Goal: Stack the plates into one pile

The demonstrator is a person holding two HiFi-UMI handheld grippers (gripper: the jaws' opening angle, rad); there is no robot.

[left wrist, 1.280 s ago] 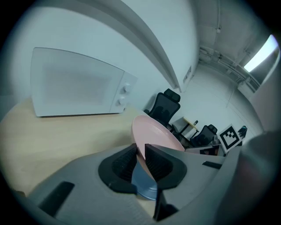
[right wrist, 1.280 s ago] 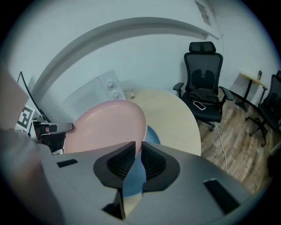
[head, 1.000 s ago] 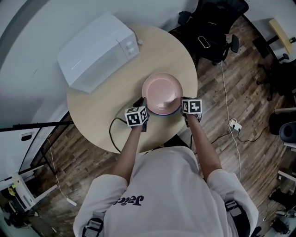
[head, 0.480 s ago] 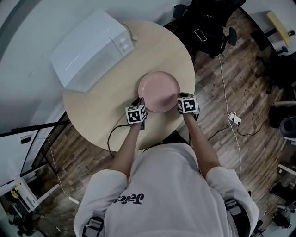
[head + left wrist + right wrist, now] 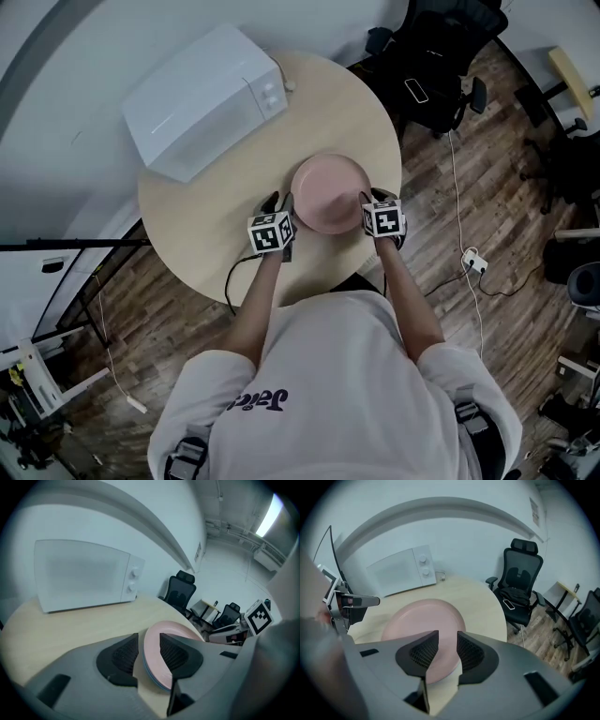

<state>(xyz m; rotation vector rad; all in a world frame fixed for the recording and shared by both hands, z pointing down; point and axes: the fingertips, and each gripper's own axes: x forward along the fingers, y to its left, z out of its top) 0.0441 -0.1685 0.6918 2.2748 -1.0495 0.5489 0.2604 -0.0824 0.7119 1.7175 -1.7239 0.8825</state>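
A pink plate (image 5: pixel 330 194) lies on top of a blue plate (image 5: pixel 156 679) as one pile on the round wooden table (image 5: pixel 206 225). My left gripper (image 5: pixel 281 202) is at the pile's left rim and my right gripper (image 5: pixel 370 199) at its right rim. Both sets of jaws have just been opening. In the left gripper view the pile's rim (image 5: pixel 179 628) runs through the gap of the left gripper (image 5: pixel 149 651) without the pads pressing it. In the right gripper view the pink plate (image 5: pixel 422 618) lies just beyond the open right gripper (image 5: pixel 447 651).
A white microwave (image 5: pixel 202 98) stands at the table's far left. A black cable (image 5: pixel 230 272) runs over the table's near edge by my left arm. A black office chair (image 5: pixel 431 56) stands on the wooden floor beyond the table.
Both grippers, shut at the plate's sides a second ago, now stand with their jaws apart. The pink plate sits lower on the pile, with less of the blue rim showing.
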